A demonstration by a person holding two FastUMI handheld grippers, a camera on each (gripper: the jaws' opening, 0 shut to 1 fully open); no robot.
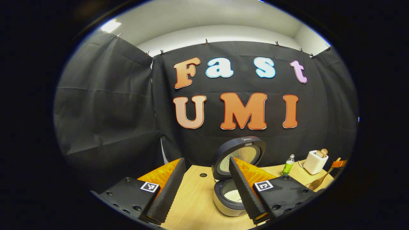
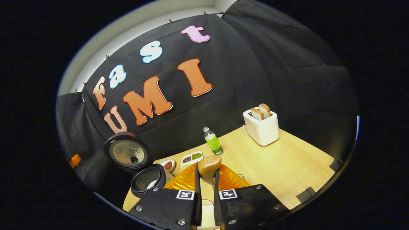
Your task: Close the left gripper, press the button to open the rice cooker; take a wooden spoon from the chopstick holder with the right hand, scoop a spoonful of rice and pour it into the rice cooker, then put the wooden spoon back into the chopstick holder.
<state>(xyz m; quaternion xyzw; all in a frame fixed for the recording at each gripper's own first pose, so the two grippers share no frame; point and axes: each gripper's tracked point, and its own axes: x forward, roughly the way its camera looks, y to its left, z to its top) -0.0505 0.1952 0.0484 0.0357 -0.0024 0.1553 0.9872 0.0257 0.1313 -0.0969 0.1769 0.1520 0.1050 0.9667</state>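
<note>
The rice cooker [image 1: 228,199] stands open on the wooden table, its lid [image 1: 240,156] tilted up and white rice showing in the pot. My left gripper [image 1: 207,159] is open, its fingers spread wide just in front of the cooker with nothing between them. My right gripper [image 2: 207,167] is shut on the wooden spoon [image 2: 209,165], whose rounded bowl pokes out past the fingertips. In the left gripper view the wooden spoon [image 1: 319,181] hangs at the far right below the right gripper [image 1: 338,164]. In the right gripper view the rice cooker [image 2: 147,181] sits to the left, lid [image 2: 127,154] raised.
A white toaster [image 2: 262,127] with bread slices stands at the back of the table, a green bottle [image 2: 213,141] beside it. Two small dishes [image 2: 191,158] of grains lie near the cooker. A pale round rim [image 2: 206,204] shows under my right fingers. Black cloth walls the table [image 2: 287,169].
</note>
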